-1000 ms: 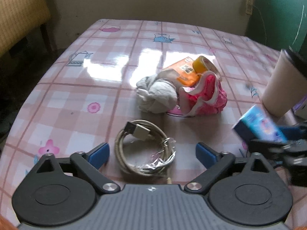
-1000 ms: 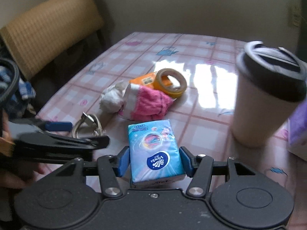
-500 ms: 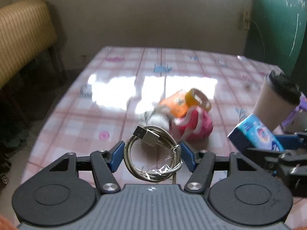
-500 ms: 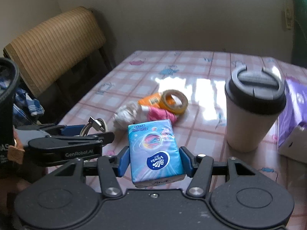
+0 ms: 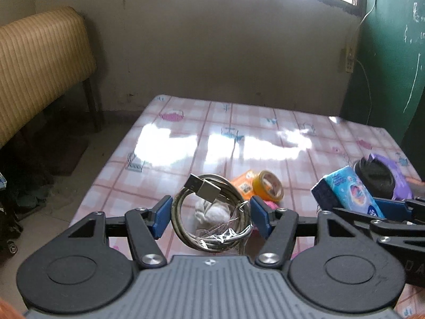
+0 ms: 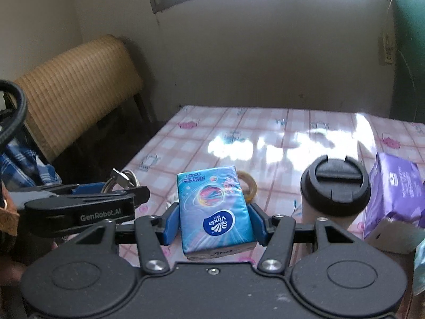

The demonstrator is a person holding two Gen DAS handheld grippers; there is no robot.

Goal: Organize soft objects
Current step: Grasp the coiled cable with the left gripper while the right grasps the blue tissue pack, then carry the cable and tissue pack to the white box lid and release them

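Note:
My left gripper [image 5: 211, 216] is shut on a coiled USB cable [image 5: 212, 212] and holds it in the air above the table [image 5: 172, 143]. My right gripper [image 6: 213, 222] is shut on a blue tissue pack [image 6: 213, 207], also lifted; the same tissue pack [image 5: 348, 188] shows at the right of the left wrist view. Below on the table lie a white sock bundle [image 5: 212, 211], a pink cloth [image 5: 271, 203] mostly hidden by the fingers, an orange packet [image 5: 243, 183] and a yellow tape roll [image 5: 268, 184].
A paper cup with a black lid [image 6: 334, 188] stands to the right, beside a purple packet [image 6: 398, 188]. A woven chair back [image 5: 39, 61] stands left of the table, a green board [image 5: 393, 53] at the right, a wall behind.
The left gripper closed on the cable that lay on the table and lifted it. Both grippers rose, so the table objects look smaller and lower. The right gripper kept the tissue pack.

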